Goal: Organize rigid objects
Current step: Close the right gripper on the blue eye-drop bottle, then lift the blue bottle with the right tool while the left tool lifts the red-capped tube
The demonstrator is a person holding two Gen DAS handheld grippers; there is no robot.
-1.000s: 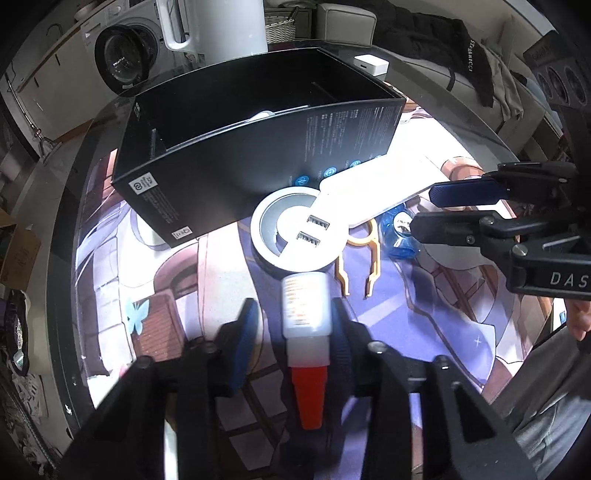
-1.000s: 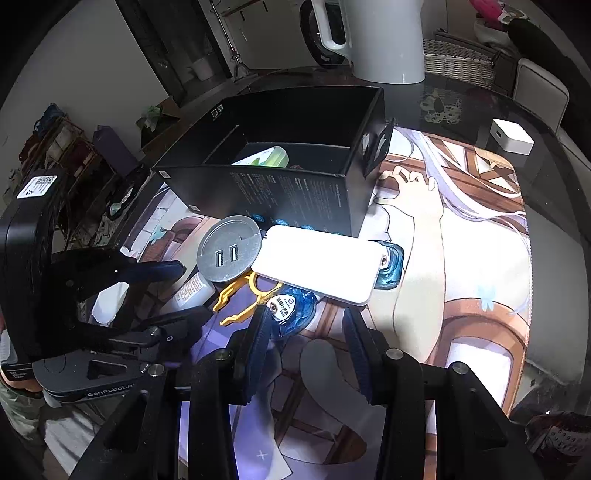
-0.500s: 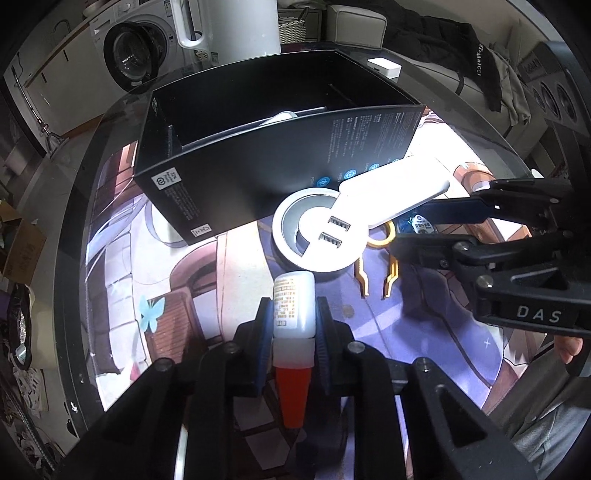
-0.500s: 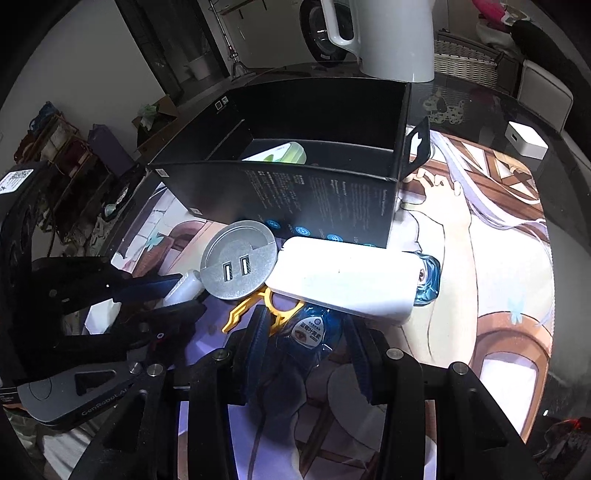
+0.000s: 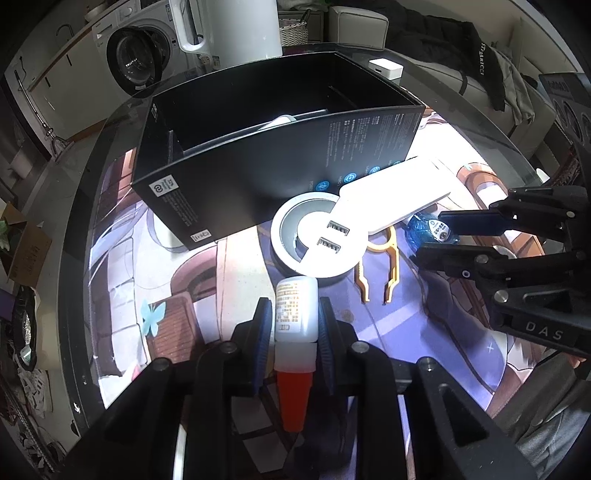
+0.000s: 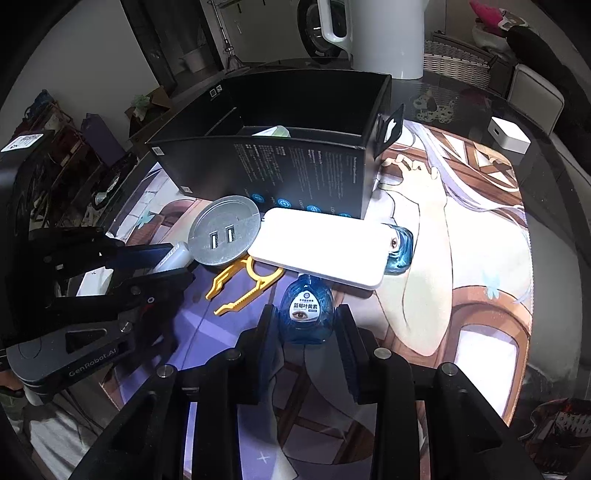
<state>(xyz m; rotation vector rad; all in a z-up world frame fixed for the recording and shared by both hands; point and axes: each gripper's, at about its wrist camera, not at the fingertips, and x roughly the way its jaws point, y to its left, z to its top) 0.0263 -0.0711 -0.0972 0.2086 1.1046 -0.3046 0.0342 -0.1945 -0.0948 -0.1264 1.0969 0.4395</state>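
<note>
My left gripper (image 5: 295,314) is shut on a small white bottle with a red cap (image 5: 296,314), held just above the printed mat; it also shows in the right wrist view (image 6: 173,256). My right gripper (image 6: 306,321) is open, its fingers either side of a blue eye-drop bottle (image 6: 306,314) lying on the mat, also seen in the left wrist view (image 5: 428,229). An open black box (image 5: 280,147) stands behind, with a pale object inside. A round silver USB hub (image 5: 314,240), a white power bank (image 6: 325,251) and a yellow plastic clip (image 6: 243,284) lie in front of it.
A white kettle (image 6: 384,33) stands behind the box. A small white cube (image 6: 508,134) sits at the back right of the round glass table (image 5: 77,192). The printed mat (image 6: 461,266) covers most of the table.
My left gripper has closed on the white bottle and lifted it slightly. My right gripper has moved forward so its fingers now straddle the blue bottle.
</note>
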